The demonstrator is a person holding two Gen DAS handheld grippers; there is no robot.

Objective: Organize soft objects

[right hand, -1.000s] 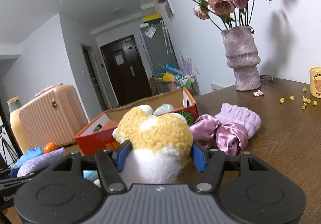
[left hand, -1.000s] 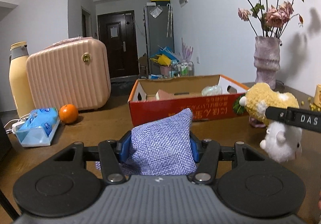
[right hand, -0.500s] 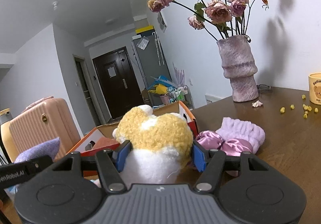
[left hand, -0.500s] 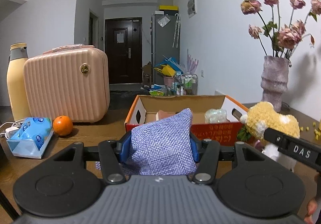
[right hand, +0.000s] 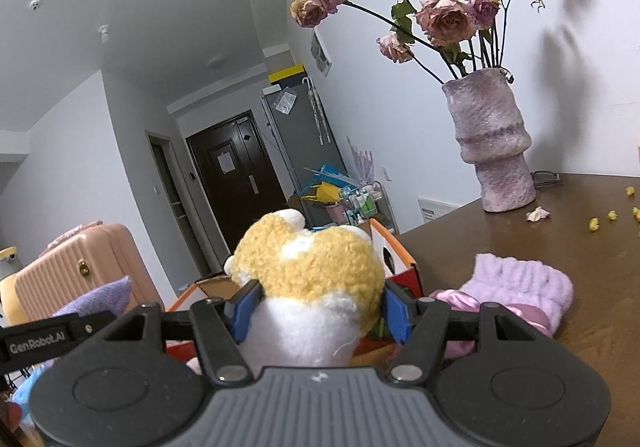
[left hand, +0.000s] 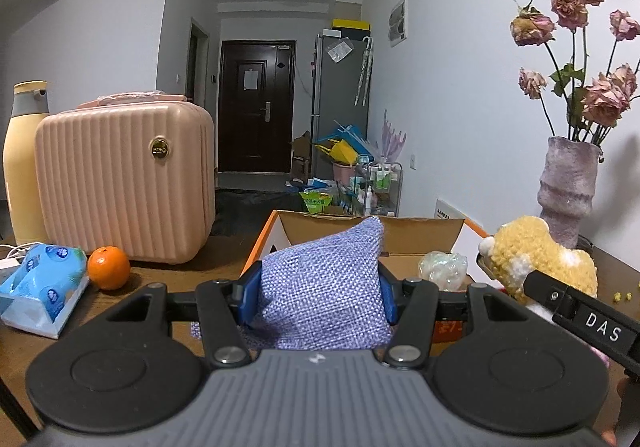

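Observation:
My left gripper (left hand: pixel 319 297) is shut on a lilac woven fabric pouch (left hand: pixel 324 287), held up in front of an open cardboard box (left hand: pixel 420 235) with orange-red sides. My right gripper (right hand: pixel 318 311) is shut on a yellow and white plush toy (right hand: pixel 316 271); in the left wrist view that plush toy (left hand: pixel 536 259) hangs at the right, beside the box. The pouch (right hand: pixel 100 297) shows at the left of the right wrist view. A crinkly clear wrapper (left hand: pixel 442 265) lies inside the box. A lilac fluffy headband (right hand: pixel 520 283) and pink satin scrunchie (right hand: pixel 456 299) lie on the table right of the box.
A pink ribbed case (left hand: pixel 124 183), a yellow bottle (left hand: pixel 24 163), an orange (left hand: pixel 109 267) and a blue tissue pack (left hand: pixel 40 283) stand on the table's left. A purple vase with dried roses (right hand: pixel 492 139) stands at the back right, with yellow crumbs (right hand: pixel 612 215) near it.
Both grippers have carried their loads closer to the cardboard box and slightly higher. The box now sits nearer and more central, partly hidden behind the pouch and plush.

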